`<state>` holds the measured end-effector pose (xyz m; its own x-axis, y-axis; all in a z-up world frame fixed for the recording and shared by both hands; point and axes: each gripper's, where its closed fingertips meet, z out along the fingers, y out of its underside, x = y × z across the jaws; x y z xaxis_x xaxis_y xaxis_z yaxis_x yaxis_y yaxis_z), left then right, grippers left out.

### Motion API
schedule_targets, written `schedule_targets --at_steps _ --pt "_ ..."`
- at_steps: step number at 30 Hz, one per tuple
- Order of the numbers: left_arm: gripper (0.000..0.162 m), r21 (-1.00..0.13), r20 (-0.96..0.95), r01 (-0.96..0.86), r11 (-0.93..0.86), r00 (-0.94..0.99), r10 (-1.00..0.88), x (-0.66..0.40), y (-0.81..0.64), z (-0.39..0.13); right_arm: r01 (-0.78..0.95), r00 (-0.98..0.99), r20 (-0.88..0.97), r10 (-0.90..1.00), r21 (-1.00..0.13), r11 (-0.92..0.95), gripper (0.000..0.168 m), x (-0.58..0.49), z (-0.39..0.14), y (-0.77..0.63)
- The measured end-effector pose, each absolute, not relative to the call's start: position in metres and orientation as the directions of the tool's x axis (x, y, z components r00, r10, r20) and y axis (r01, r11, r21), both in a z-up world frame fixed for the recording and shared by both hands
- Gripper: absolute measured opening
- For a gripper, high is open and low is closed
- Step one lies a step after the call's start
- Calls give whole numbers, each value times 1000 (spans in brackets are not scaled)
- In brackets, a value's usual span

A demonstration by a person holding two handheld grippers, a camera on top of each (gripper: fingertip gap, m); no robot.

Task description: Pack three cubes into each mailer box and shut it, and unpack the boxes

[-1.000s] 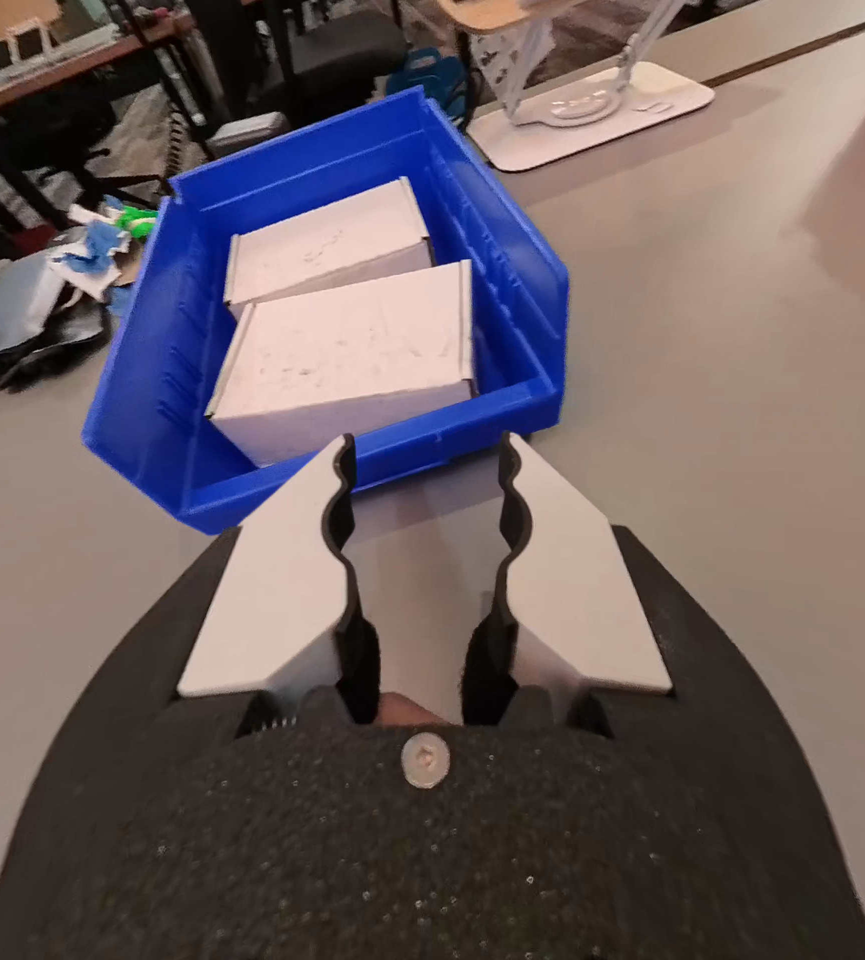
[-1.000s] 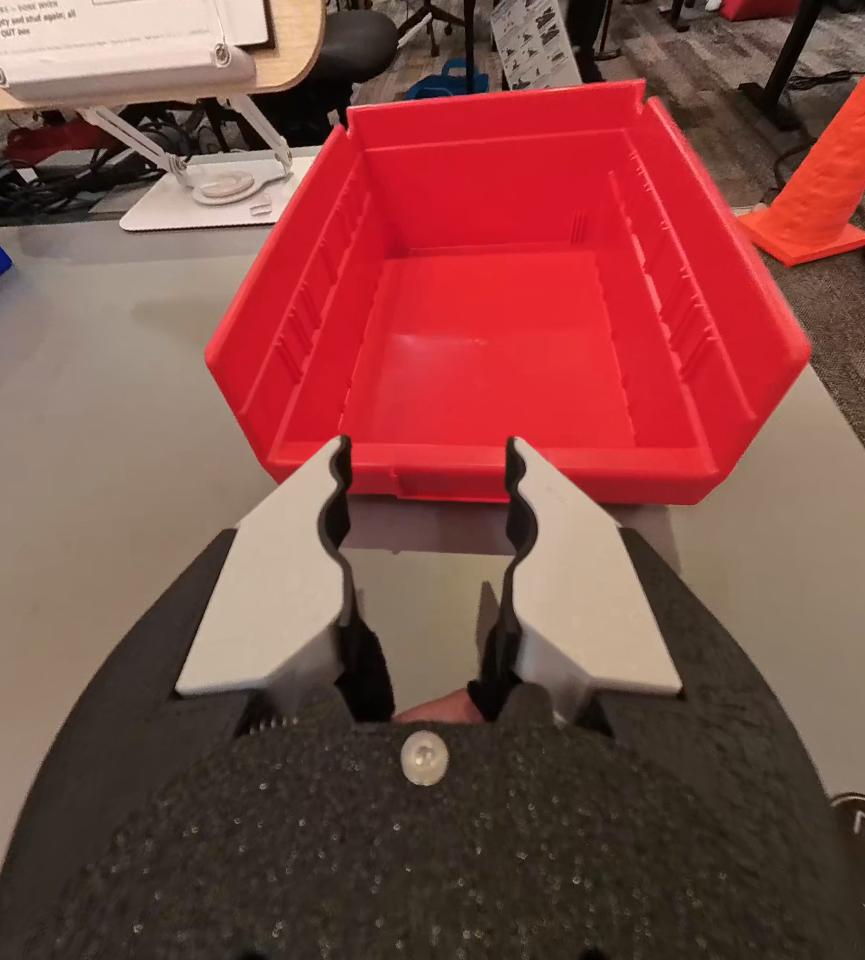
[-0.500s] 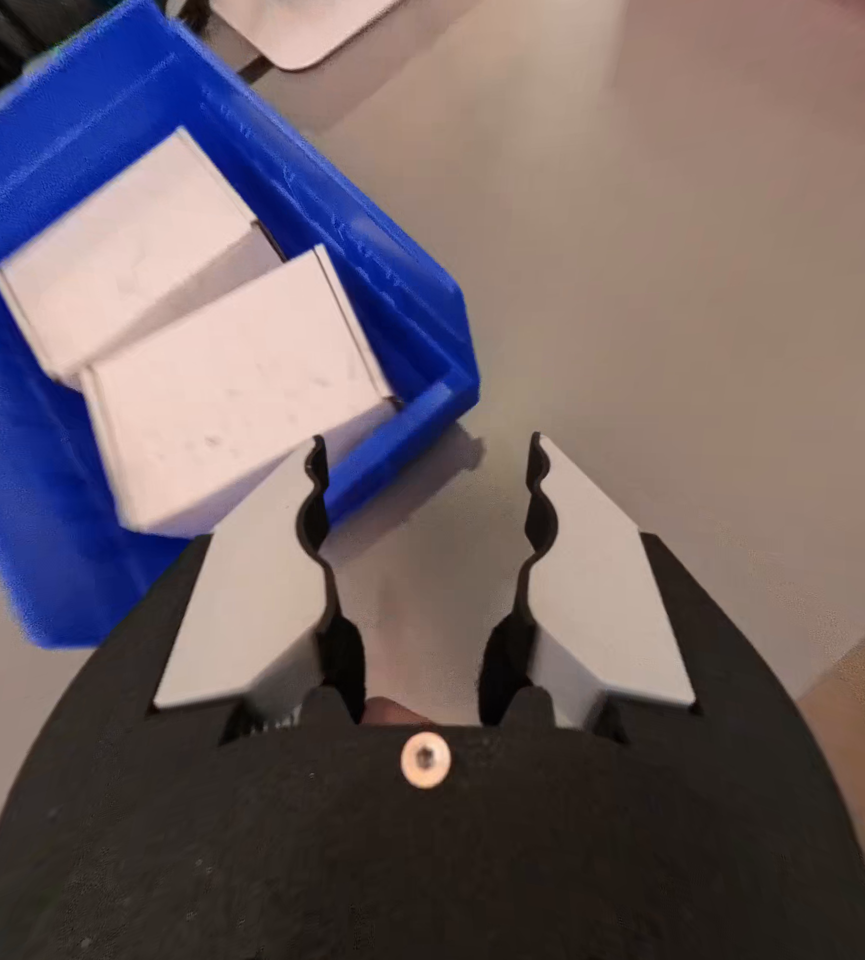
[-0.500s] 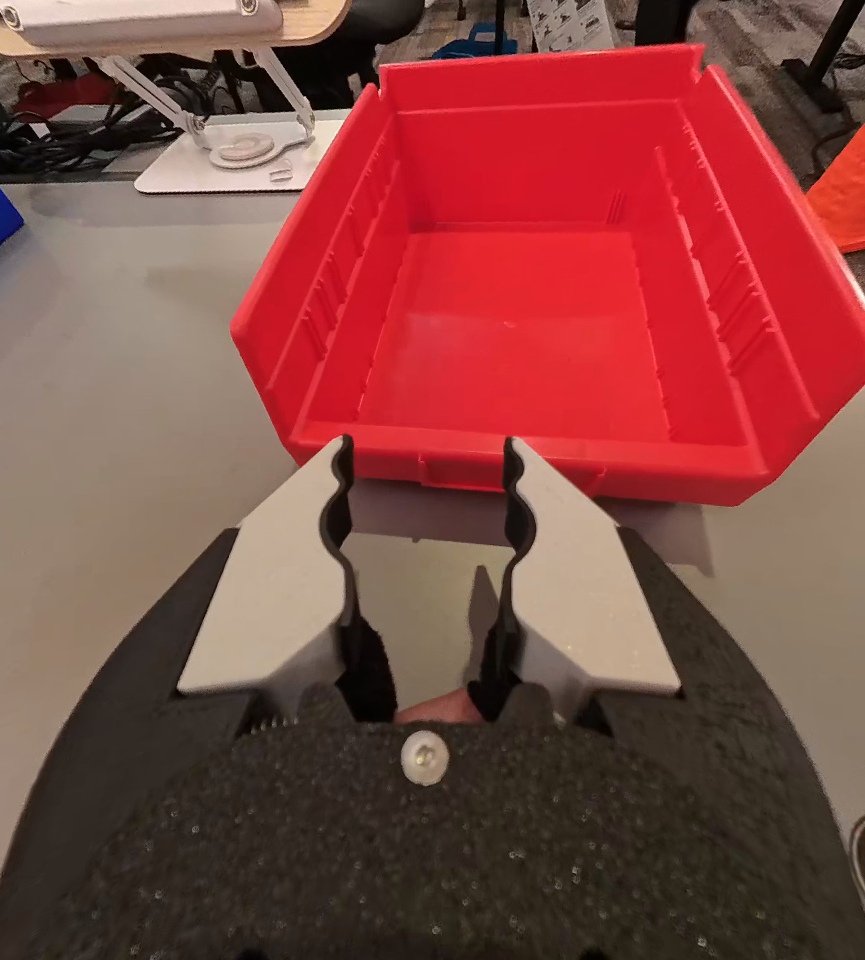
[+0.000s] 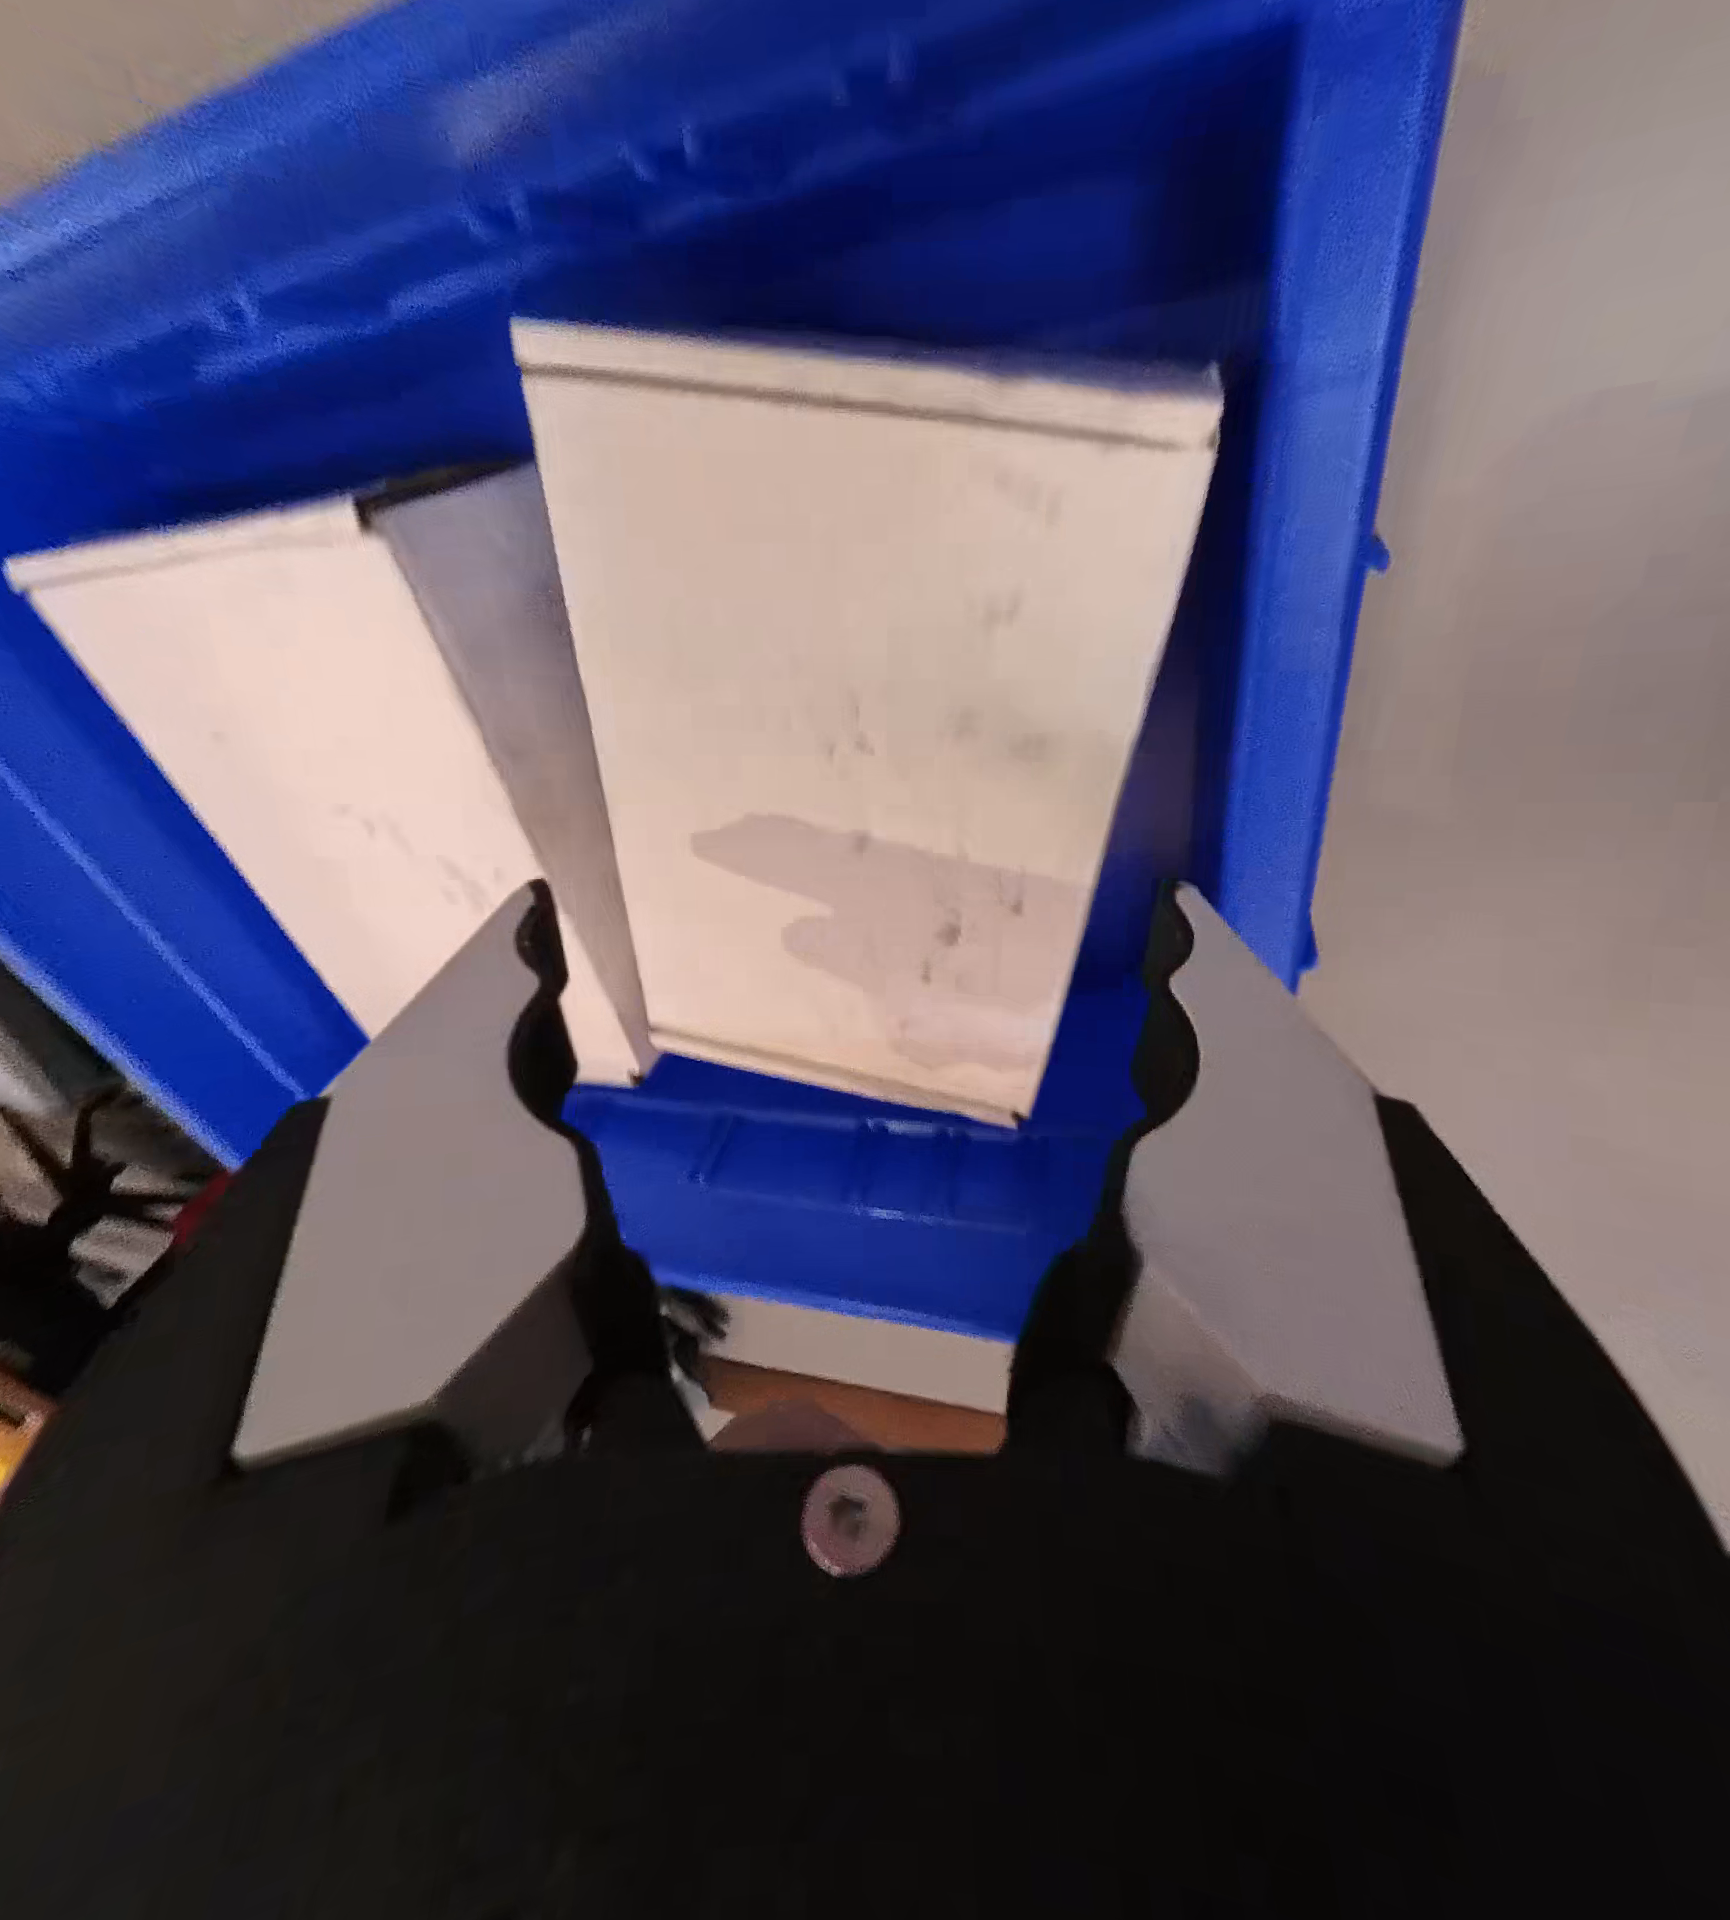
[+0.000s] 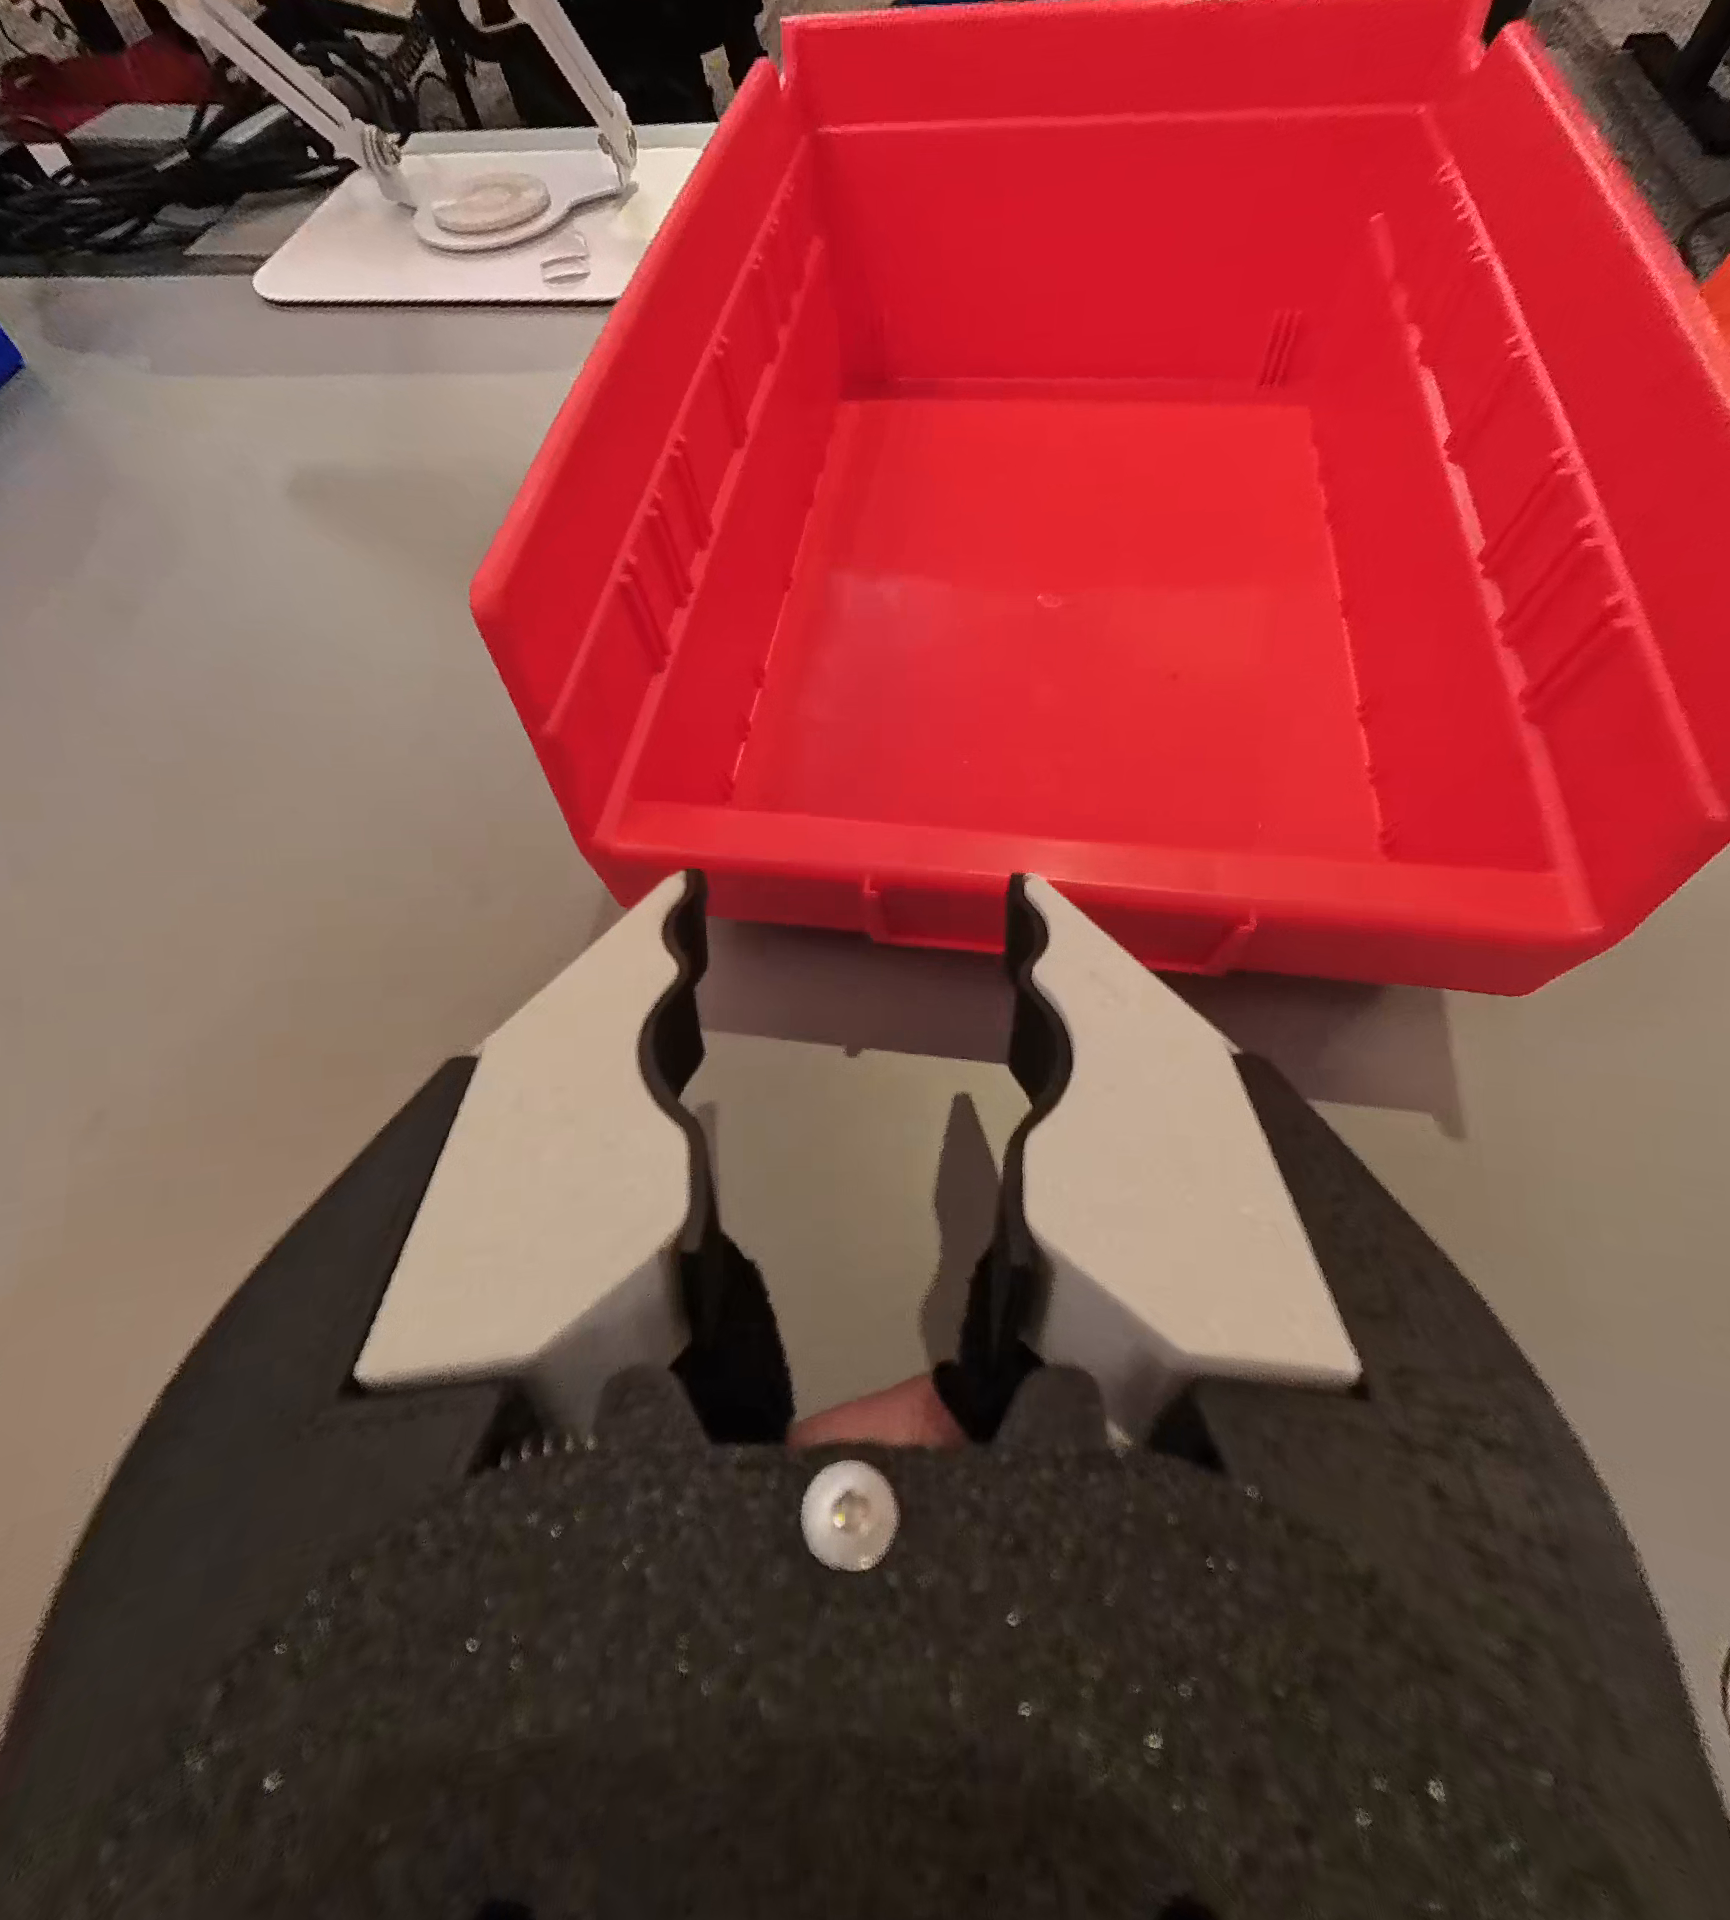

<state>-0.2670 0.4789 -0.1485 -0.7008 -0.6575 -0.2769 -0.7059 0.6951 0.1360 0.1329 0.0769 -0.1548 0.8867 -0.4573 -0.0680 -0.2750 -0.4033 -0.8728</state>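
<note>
Grey table (image 6: 165, 727) bearing red bin (image 6: 1079, 935), blue bin (image 5: 1339, 312) and white stand base (image 6: 445, 249).

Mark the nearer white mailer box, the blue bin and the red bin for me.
nearer white mailer box (image 5: 861, 707): left wrist view, middle of its closed lid.
blue bin (image 5: 1339, 416): left wrist view, its right side wall.
red bin (image 6: 1100, 862): right wrist view, its low front rim.

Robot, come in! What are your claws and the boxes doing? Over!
Left gripper open above near white box. Right gripper open, empty, before red bin. Two shut boxes in blue bin. Nothing blocking.
</note>
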Motion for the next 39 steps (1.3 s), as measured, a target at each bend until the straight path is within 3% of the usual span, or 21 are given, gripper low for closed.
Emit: schedule_targets --at_steps 9,14,19,23,32,36,39 --pt "127 231 -81 -615 754 -784 -616 -262 489 -188 -334 879 -124 -461 -849 -409 57 136 -166 75" --pt "133 259 -63 -580 773 -808 -585 -264 493 -206 -368 879 -165 -447 -831 -417 57 133 -171 77" --pt "130 288 -85 -565 773 -819 -567 -269 501 -192 -379 879 -179 -443 -825 -420 57 132 -174 79" --pt "128 257 -126 -626 736 -777 -617 -265 499 -148 -377 886 -198 -418 -834 -404 57 125 -168 84" --pt "128 111 -208 -700 705 -710 -672 -216 459 -40 -101 983 -37 -179 -927 -362 59 62 -131 109" --pt "128 -6 -124 -689 725 -719 -684 -178 409 -28 -13 997 -39 65 -934 -357 71 1 -110 132" --pt "128 -53 -7 -645 762 -763 -646 -152 362 -40 216 961 145 234 -925 -312 78 -38 -89 154"
